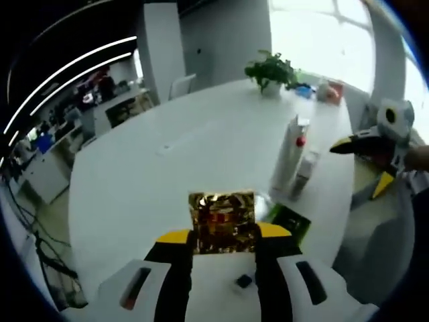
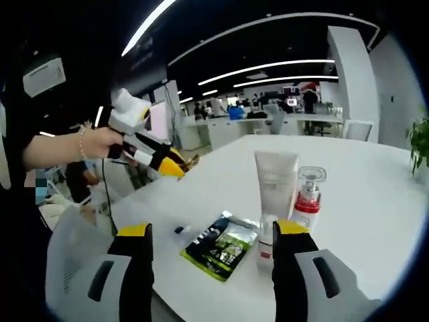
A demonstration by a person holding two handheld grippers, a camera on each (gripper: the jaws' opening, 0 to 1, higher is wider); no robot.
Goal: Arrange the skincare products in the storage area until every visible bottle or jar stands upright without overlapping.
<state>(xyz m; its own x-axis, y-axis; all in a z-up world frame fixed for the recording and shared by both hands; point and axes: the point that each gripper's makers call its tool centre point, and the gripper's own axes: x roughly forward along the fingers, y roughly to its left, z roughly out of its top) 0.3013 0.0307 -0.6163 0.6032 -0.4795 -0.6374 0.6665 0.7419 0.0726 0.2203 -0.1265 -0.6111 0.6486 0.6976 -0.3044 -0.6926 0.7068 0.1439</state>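
In the left gripper view the left gripper grips a crinkled gold foil packet between its yellow-tipped black fingers, which press on the packet's two sides above the white tabletop. Just beside the packet, on its right, a flat green-and-black sachet lies on the tabletop near the edge closest to the person. Farther along that edge a tall white squeeze tube stands upright, with a clear bottle with a red collar behind it and a small white bottle just beside it. A potted green plant sits at the far end of the tabletop.

In the right gripper view the right gripper hangs with its fingers wide apart and nothing between them. The sachet lies flat just ahead, a tiny dark piece beside it. The tube, the red-collared bottle and the small white bottle stand close together, upright. A person's hand holds the left gripper over the tabletop's near-left edge, with the gold packet at its tip.
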